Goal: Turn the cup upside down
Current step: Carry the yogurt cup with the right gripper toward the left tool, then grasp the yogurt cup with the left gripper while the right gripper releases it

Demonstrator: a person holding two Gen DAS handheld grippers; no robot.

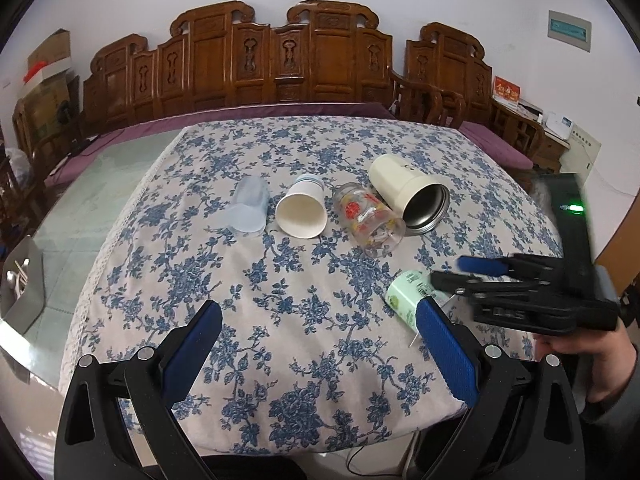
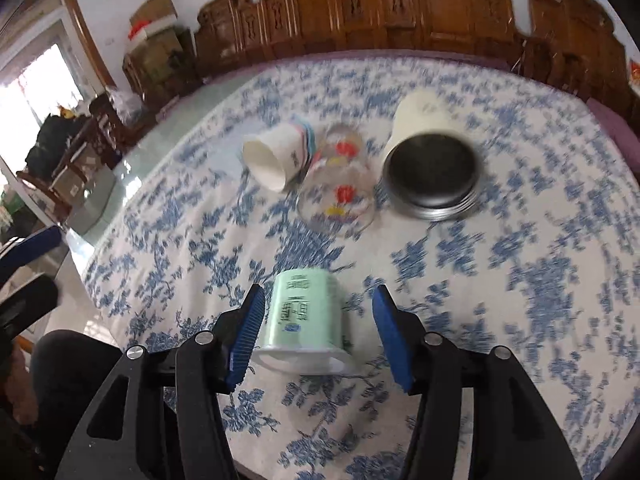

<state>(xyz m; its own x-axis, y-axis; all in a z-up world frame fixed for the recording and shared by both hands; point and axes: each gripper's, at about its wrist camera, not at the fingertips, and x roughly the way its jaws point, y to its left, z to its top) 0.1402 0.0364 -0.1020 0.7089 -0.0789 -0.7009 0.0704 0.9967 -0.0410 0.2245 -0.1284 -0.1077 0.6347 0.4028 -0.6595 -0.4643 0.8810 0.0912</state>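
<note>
A light green cup [image 2: 306,316] lies on its side on the flowered tablecloth, mouth toward the right wrist camera. My right gripper [image 2: 318,330] is open with its blue pads on either side of the cup, apart from it. In the left wrist view the green cup [image 1: 406,300] lies at the right, with the right gripper [image 1: 456,276] over it. My left gripper [image 1: 318,344] is open and empty above the near part of the table.
Farther back lie a clear blue plastic cup [image 1: 249,207], a white paper cup [image 1: 302,210], a printed glass [image 1: 368,218] and a cream steel-lined tumbler [image 1: 408,194], all on their sides. Carved wooden benches [image 1: 280,56] stand behind the table.
</note>
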